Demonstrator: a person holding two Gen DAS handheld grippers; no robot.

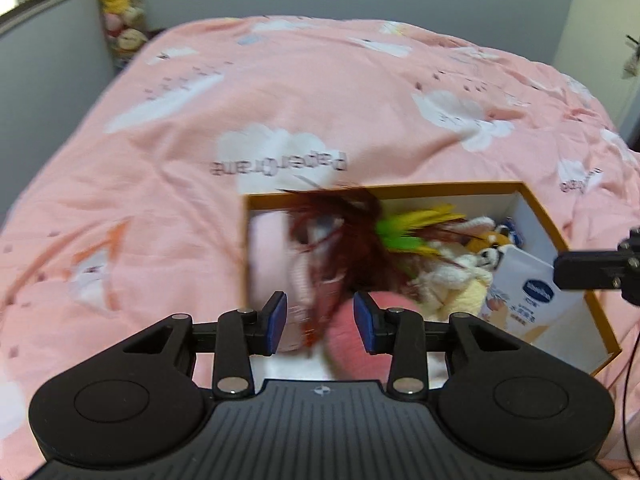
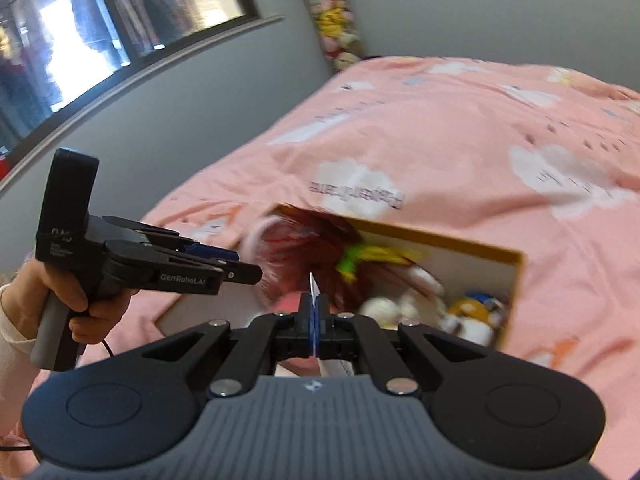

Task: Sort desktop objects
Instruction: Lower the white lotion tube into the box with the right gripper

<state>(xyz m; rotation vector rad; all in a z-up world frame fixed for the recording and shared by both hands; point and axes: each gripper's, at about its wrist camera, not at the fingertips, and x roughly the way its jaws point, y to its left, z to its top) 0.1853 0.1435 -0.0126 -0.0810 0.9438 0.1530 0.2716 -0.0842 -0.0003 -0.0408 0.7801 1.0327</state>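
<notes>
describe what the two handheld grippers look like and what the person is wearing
Both grippers, left gripper and right gripper, are black with ribbed grey bodies, silver rivets and blue-padded fingers. The left one reads GenRobot.AI, has a grey handle and a black cable. The sleeve is pale pink.

My left gripper (image 2: pixel 240 270) is matte black with blue pads (image 1: pixel 280 322), silver screws, white lettering and a grey handle, a pale sleeve (image 2: pixel 12 320) at my wrist.
</notes>
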